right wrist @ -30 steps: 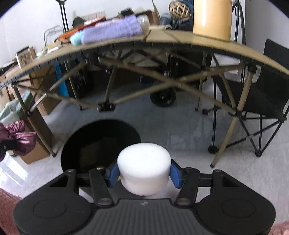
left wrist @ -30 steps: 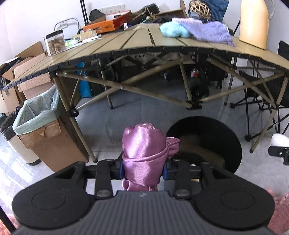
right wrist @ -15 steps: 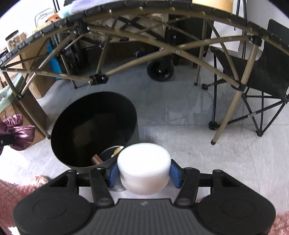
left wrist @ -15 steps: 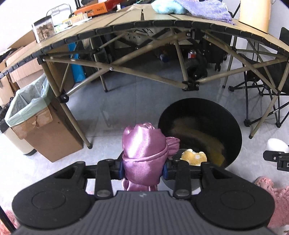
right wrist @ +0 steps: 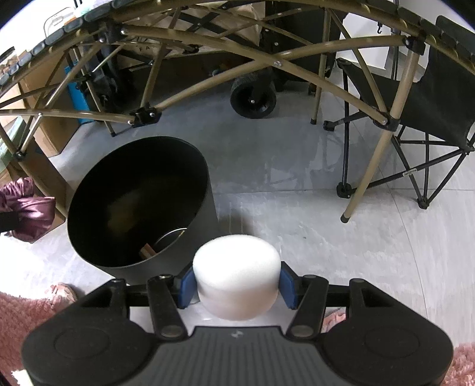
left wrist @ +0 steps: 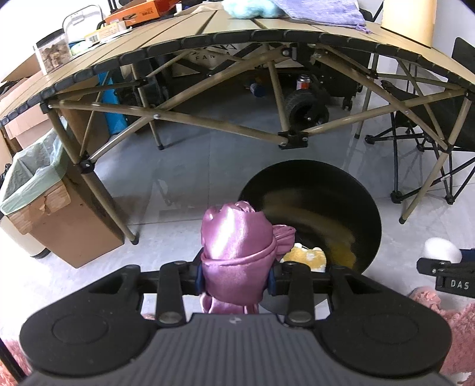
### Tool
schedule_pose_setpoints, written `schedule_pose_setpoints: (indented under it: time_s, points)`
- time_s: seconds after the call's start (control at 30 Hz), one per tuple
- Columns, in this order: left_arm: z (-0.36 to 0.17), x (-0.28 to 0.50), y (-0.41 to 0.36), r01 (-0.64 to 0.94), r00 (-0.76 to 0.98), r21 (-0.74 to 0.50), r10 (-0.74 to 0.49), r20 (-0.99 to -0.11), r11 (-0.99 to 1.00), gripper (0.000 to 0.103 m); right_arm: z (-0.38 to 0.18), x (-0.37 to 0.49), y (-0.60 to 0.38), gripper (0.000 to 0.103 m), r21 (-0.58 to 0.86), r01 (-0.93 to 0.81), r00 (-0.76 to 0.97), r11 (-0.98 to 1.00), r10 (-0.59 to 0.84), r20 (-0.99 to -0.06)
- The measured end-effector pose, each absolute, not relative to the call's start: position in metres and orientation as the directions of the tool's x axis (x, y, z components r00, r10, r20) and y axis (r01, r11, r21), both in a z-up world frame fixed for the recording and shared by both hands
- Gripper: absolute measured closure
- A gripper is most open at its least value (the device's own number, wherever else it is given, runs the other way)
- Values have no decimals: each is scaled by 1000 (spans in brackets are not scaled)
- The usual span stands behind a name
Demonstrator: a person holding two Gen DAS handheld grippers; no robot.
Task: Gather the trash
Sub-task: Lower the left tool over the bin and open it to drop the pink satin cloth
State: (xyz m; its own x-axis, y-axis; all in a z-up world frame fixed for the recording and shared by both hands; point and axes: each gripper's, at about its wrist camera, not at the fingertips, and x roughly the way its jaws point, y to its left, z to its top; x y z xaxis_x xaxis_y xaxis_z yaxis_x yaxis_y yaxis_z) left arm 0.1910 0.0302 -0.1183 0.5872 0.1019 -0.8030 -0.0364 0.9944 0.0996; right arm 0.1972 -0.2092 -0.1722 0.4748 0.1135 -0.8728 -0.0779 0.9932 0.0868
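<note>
1. Right now the left gripper (left wrist: 236, 274) has its jaws clamped narrow on a crumpled shiny pink-purple satin cloth bundle (left wrist: 237, 246); the blue pads squeeze it at both sides and the bulk sticks up above them.
2. Right gripper (right wrist: 236, 286) jaws sit about half wide, gripping a thick white foam disc (right wrist: 236, 274) by its round side wall, flat face forward.
3. Both grips look firm, so no regrasp seems needed. Keep pressure until each item is over the opening.
4. Target is the round black trash bin (right wrist: 190, 261) on the grey tiled floor (right wrist: 297, 178), in front of the folding tan slatted surface (left wrist: 225, 26). It already holds a yellow-white scrap (left wrist: 305, 257) and what looks like a metal lid; exact contents are hard to tell.
5. In the left wrist view the cloth sits just at the bin's near-left rim, partly over it. Likely needs a small push forward and right before release, or a hanging tail may drape on the rim.
6. In the right wrist view the foam is beside the bin's right wall, outside the mouth. Shift it left over the opening first; foam is light and could bounce off the rim.
7. Drop one at a time, grippers apart, so they don't collide over the bin.
8. Ignore the lined cardboard box (left wrist: 68, 231) at left and the black folding chair (right wrist: 430, 98) at right.
</note>
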Motion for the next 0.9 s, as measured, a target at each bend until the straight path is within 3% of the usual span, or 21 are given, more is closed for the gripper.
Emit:
schedule_pose_setpoints:
  time_s: [0.9]
  points:
    - [-118,240,-31,34,523,2,-16,-852,999,66,-189,208,-220,48,81,-43,421,996,92,-902]
